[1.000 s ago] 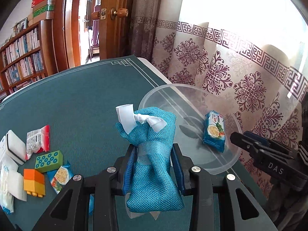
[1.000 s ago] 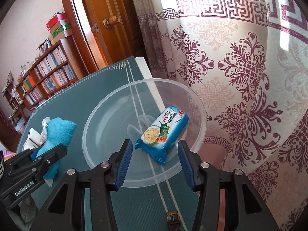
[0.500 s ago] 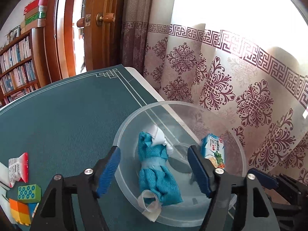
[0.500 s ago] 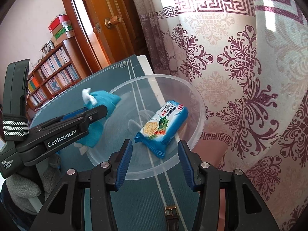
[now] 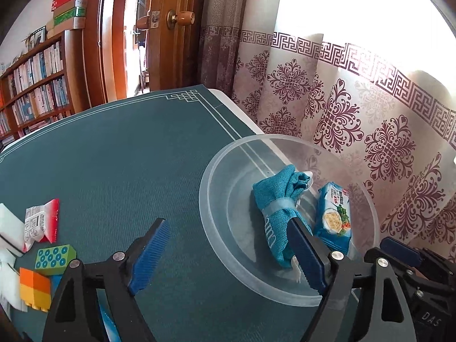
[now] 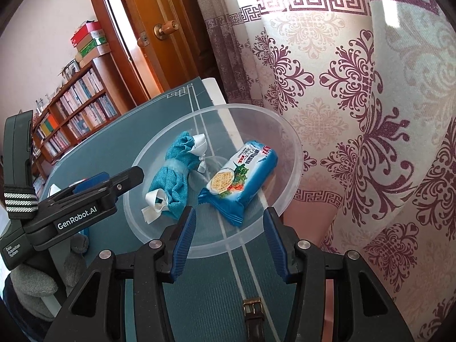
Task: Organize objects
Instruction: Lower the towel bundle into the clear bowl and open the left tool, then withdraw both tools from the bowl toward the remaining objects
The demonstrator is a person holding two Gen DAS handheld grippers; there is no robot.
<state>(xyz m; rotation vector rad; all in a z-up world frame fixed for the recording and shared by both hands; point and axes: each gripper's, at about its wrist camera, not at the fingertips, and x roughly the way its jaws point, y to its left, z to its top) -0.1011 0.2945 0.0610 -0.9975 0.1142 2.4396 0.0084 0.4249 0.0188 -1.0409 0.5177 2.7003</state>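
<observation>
The step in hand looks like the release of a drop-off: the left tool [image 5: 225, 253] has its jaws opening with nothing pressed between the pads, while the teal woven cloth pouch tied with a white ribbon [image 5: 278, 213] lies on its side inside the clear round plastic bowl [image 5: 208, 199] at the right of the left wrist view. Next to it in the bowl, just beside and perhaps touching, lies the blue crackers packet [image 6: 239, 176]. The right tool [image 6: 226, 245] hangs at the near rim of the bowl with its jaws part-way apart and empty.

By my reading, sorting is under way but not done. At the lower left of the left wrist view several things wait on the counter [image 5: 128, 156]: a red-and-white snack sachet [image 5: 42, 222], a green studded toy brick [image 5: 55, 259], an orange and yellow toy brick [image 5: 35, 289] and some white packets [image 5: 10, 230]. The next move probably calls for the left tool to swing toward that cluster and settle over one piece, taking care with the small, closely packed items.

The counter wears a dark green mat with a pale border line. Behind it stand a wooden door [image 5: 171, 28], a full bookshelf [image 5: 34, 85] at the left and a patterned cream-and-maroon curtain [image 5: 356, 99] at the right.
</observation>
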